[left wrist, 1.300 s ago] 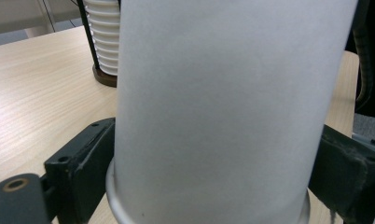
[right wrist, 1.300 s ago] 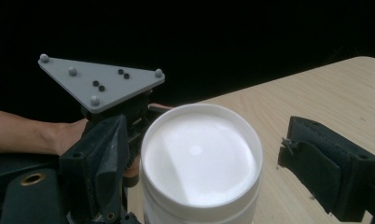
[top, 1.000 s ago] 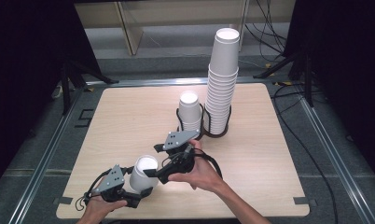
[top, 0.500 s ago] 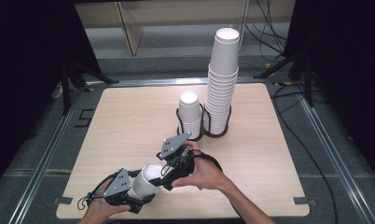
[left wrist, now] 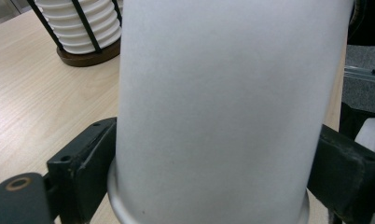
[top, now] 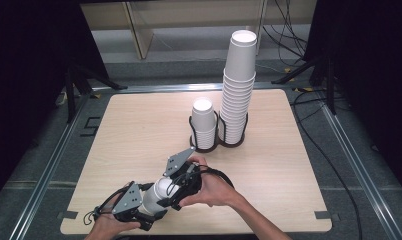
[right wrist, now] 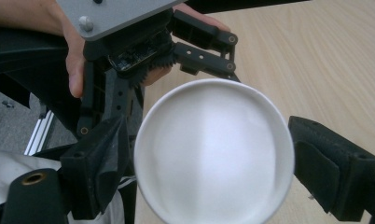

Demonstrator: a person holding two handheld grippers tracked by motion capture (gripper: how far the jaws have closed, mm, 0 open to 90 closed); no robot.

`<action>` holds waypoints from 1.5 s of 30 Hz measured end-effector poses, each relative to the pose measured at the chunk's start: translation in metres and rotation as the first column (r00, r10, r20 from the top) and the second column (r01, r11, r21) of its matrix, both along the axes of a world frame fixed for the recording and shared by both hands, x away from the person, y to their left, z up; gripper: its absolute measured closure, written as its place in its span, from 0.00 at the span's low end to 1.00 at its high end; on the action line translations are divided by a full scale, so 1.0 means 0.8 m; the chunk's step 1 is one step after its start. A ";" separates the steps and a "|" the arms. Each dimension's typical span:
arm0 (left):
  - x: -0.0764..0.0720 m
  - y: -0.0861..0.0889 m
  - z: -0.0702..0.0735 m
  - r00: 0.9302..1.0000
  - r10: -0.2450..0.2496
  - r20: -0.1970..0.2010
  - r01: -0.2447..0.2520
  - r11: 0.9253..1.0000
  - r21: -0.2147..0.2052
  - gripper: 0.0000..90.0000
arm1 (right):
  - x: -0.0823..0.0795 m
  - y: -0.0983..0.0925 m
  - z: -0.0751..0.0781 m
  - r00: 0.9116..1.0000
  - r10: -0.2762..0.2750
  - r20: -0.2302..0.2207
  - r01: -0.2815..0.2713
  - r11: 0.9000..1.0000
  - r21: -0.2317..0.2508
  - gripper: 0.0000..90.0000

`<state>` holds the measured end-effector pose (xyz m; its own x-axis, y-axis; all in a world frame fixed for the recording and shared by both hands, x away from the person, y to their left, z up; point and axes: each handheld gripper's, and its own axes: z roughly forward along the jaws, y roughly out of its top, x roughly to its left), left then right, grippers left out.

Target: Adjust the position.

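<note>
The paper cup (top: 156, 192) is at the near left part of the desk (top: 139, 130), lifted a little, lying almost flat between the two tools. Its long axis runs from the left tool (top: 151, 212) up and to the right toward the right tool (top: 175, 192). The left tool clamps the cup's wall near the rim; in the left gripper view both black jaws press on the white side of the cup (left wrist: 223, 107). The cup's closed bottom (right wrist: 213, 151) faces the right tool, and in the right gripper view this round face sits between the jaws: the left one seems to touch, the right one stands a little apart, so I judge this tool to be wide, not yet gripping.

So the cup lies straight ahead of the right tool, bottom first. I think the coming move depends on this line: closing on the bottom end, or pulling along the axis.

Both hands are equally near. The two cup stacks (top: 236, 90) in the wire holder (top: 219, 142) stand well apart, farther back.
</note>
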<state>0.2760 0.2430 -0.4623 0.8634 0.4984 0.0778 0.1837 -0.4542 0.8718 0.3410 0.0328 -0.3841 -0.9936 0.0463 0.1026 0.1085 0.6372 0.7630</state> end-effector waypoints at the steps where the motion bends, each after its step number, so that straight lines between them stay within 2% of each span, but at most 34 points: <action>1: 0.000 0.000 0.000 1.000 -0.007 0.005 0.007 1.000 0.005 0.12 | 0.000 0.001 -0.001 1.000 0.004 -0.002 -0.004 1.000 -0.004 0.17; 3: 0.001 0.000 0.001 1.000 -0.020 0.002 0.020 1.000 0.012 0.12 | -0.001 0.003 -0.003 1.000 0.011 -0.007 -0.011 1.000 -0.012 0.17; 4: 0.000 -0.001 0.000 1.000 -0.010 0.011 0.010 1.000 0.002 0.12 | -0.002 0.005 -0.005 1.000 0.014 -0.017 -0.014 1.000 -0.018 0.17; 5: 0.000 0.000 0.000 1.000 -0.014 0.017 0.013 1.000 0.016 0.12 | -0.002 0.005 -0.006 1.000 0.014 -0.019 -0.015 1.000 -0.021 0.17; 6: -0.001 -0.001 0.000 1.000 -0.011 0.011 0.011 1.000 0.000 0.12 | -0.002 0.006 -0.006 1.000 0.015 -0.019 -0.016 1.000 -0.022 0.17; 11: -0.001 -0.002 0.000 1.000 -0.017 0.012 0.017 1.000 -0.002 0.12 | -0.003 0.009 -0.010 1.000 0.018 -0.023 -0.019 0.999 -0.035 0.18; 16: -0.001 -0.001 0.001 1.000 -0.024 0.011 0.024 1.000 -0.002 0.11 | -0.002 0.010 -0.014 0.999 0.019 -0.027 -0.020 0.999 -0.040 0.20; 21: -0.001 -0.001 0.001 1.000 -0.023 0.009 0.023 1.000 -0.014 0.11 | 0.001 0.009 -0.016 0.999 0.024 -0.033 -0.024 0.999 -0.025 0.23; 23: 0.001 0.002 0.002 0.999 -0.031 0.023 0.031 0.999 0.021 0.10 | 0.002 0.007 -0.015 0.999 0.021 -0.036 -0.022 1.000 -0.016 0.24; 24: -0.001 0.000 0.000 1.000 -0.008 0.010 0.008 1.000 -0.026 0.09 | 0.002 0.007 -0.014 0.999 0.022 -0.033 -0.023 1.000 -0.015 0.24; 26: 0.000 0.001 0.000 1.000 -0.018 0.002 0.018 0.999 -0.041 0.07 | 0.003 0.006 -0.014 0.999 0.021 -0.031 -0.022 1.000 -0.011 0.25; 27: 0.000 0.001 -0.001 1.000 -0.007 0.009 0.008 0.998 -0.062 0.07 | 0.004 0.005 -0.013 0.999 0.019 -0.029 -0.020 1.000 -0.006 0.25; 29: 0.000 0.003 0.000 1.000 -0.002 0.008 0.003 0.992 -0.123 0.06 | 0.007 0.001 -0.011 0.999 0.012 -0.034 -0.011 1.000 0.028 0.25; 31: 0.001 0.005 0.002 1.000 0.001 0.018 0.001 0.991 -0.131 0.06 | 0.008 -0.001 -0.009 0.999 0.012 -0.040 -0.011 0.999 0.037 0.25; 32: 0.001 0.006 0.004 1.000 0.018 0.014 -0.016 0.985 -0.173 0.08 | 0.009 -0.005 -0.007 0.998 0.000 -0.057 0.003 0.998 0.056 0.26; 37: 0.000 0.010 0.009 1.000 0.026 0.017 -0.022 0.982 -0.188 0.08 | 0.013 -0.013 -0.003 0.998 -0.012 -0.066 0.018 0.995 0.094 0.26; 38: 0.002 0.010 0.008 1.000 0.017 0.019 -0.013 0.976 -0.218 0.08 | 0.011 -0.015 -0.002 0.994 -0.031 -0.101 0.040 0.995 0.088 0.26; 39: 0.001 0.012 0.009 0.999 0.028 0.016 -0.025 0.979 -0.202 0.08 | 0.014 -0.016 -0.003 0.997 -0.013 -0.074 0.021 0.994 0.109 0.26; 40: 0.001 0.012 0.009 0.999 0.031 0.012 -0.028 0.975 -0.218 0.08 | 0.015 -0.018 -0.002 0.997 -0.019 -0.077 0.028 0.993 0.115 0.26; 41: 0.002 0.012 0.009 1.000 0.030 0.006 -0.027 0.970 -0.240 0.08 | 0.014 -0.021 -0.001 0.994 -0.037 -0.107 0.049 0.993 0.111 0.26; 42: 0.003 0.012 0.008 0.999 0.033 0.002 -0.031 0.965 -0.261 0.08 | 0.015 -0.023 -0.001 0.993 -0.042 -0.113 0.055 0.992 0.117 0.26; 43: 0.002 0.014 0.010 0.999 0.047 0.003 -0.045 0.969 -0.244 0.08 | 0.016 -0.025 -0.001 0.993 -0.045 -0.111 0.059 0.990 0.127 0.26; 44: 0.002 0.014 0.010 0.998 0.056 -0.001 -0.055 0.965 -0.256 0.07 | 0.017 -0.027 0.000 0.992 -0.049 -0.113 0.064 0.989 0.136 0.26; 45: 0.002 0.016 0.011 0.998 0.060 -0.002 -0.058 0.964 -0.260 0.08 | 0.020 -0.029 0.000 0.995 -0.049 -0.086 0.061 0.987 0.151 0.26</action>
<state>0.2778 0.2559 -0.4539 0.8317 0.5523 -0.0565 0.1980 -0.2001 0.9596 0.3574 0.0095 -0.3838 -0.9780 0.0782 0.1935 0.2062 0.5049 0.8382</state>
